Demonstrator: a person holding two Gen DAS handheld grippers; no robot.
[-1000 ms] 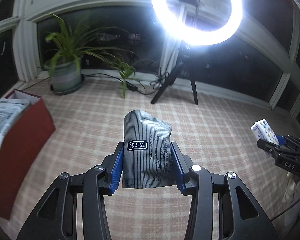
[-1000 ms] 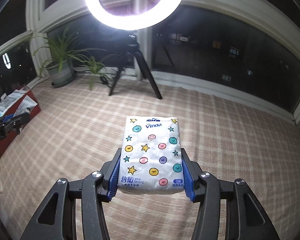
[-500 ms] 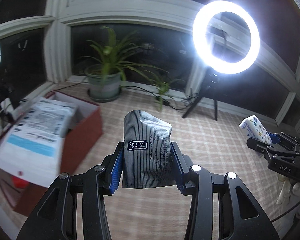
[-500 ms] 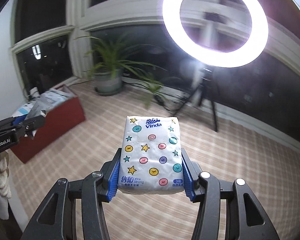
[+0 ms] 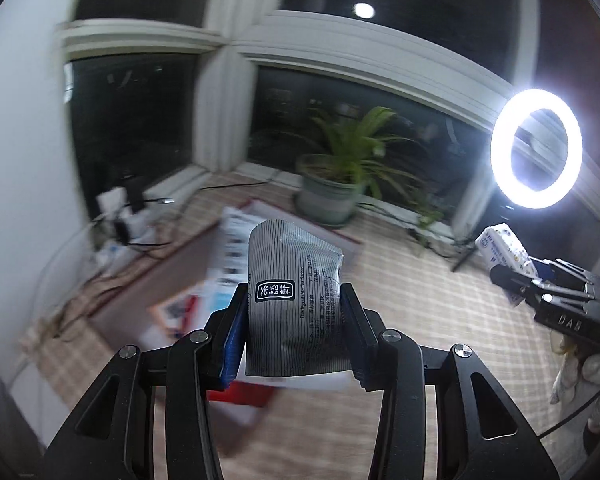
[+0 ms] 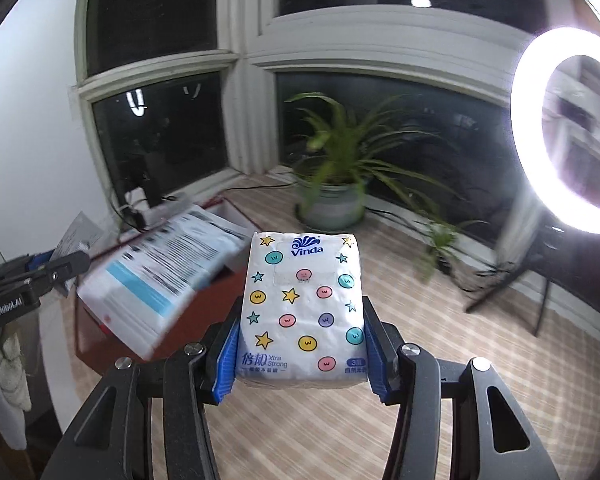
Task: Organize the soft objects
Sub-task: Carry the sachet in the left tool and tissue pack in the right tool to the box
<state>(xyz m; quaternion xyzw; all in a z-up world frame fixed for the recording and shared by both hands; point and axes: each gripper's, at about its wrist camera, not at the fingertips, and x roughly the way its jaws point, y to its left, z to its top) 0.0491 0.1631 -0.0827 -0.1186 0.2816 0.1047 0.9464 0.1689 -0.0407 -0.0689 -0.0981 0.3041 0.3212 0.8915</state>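
Plainly "Vinda Xtra Strong" on tissue pack (image 6: 303,312).

The box (image 5: 188,312) and the packets (image 5: 236,248) in it are smeared by blur, half hidden behind the pouch (image 5: 294,304). The packets' print is unreadable in both views.

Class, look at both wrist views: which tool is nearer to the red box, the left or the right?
Left. The left tool, gripping the striped pouch, hangs directly over the red box. The right tool, holding the tissue pack, sits off to the box's right.
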